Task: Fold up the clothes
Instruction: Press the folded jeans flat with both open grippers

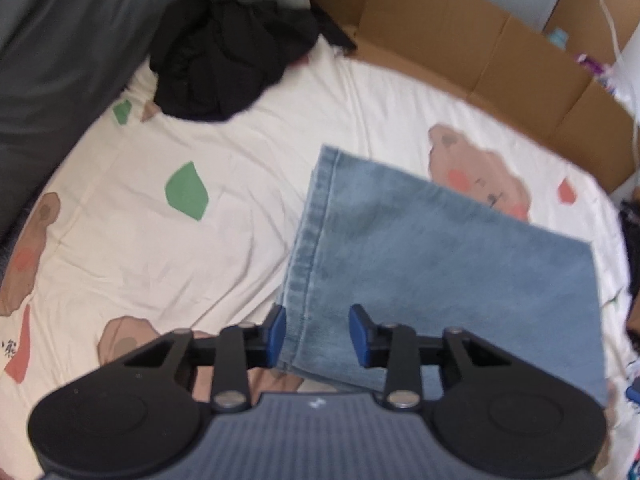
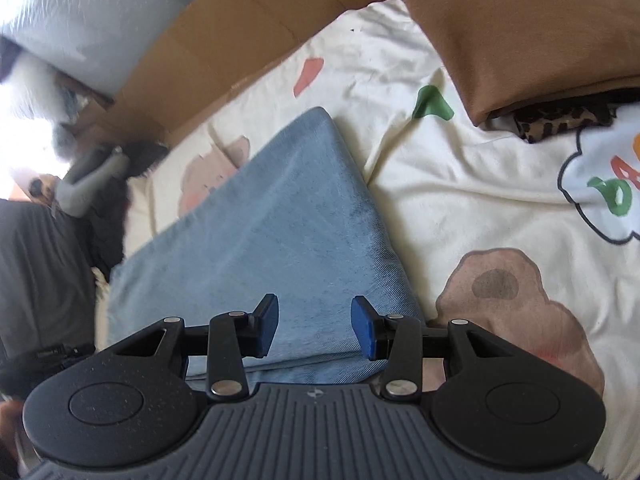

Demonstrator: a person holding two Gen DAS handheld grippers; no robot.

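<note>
Both grippers, left gripper (image 1: 317,334) and right gripper (image 2: 314,328), hover wide-jawed over folded jeans (image 1: 440,256) on bed (image 1: 140,240); a shallow pinch could unfold layers.

You're not getting much to read here. On the bed sheet (image 1: 132,240), at the far left edge of your left wrist view, a couple of small dark printed characters (image 1: 7,347) are showing beside a red patch, but they're sitting too small and blurred to make out. In your right wrist view, a white cloud-shaped print (image 2: 600,188) at the right edge is carrying big coloured letters (image 2: 618,188) in green, red and orange, cut off by the frame; no word is coming through.
</note>
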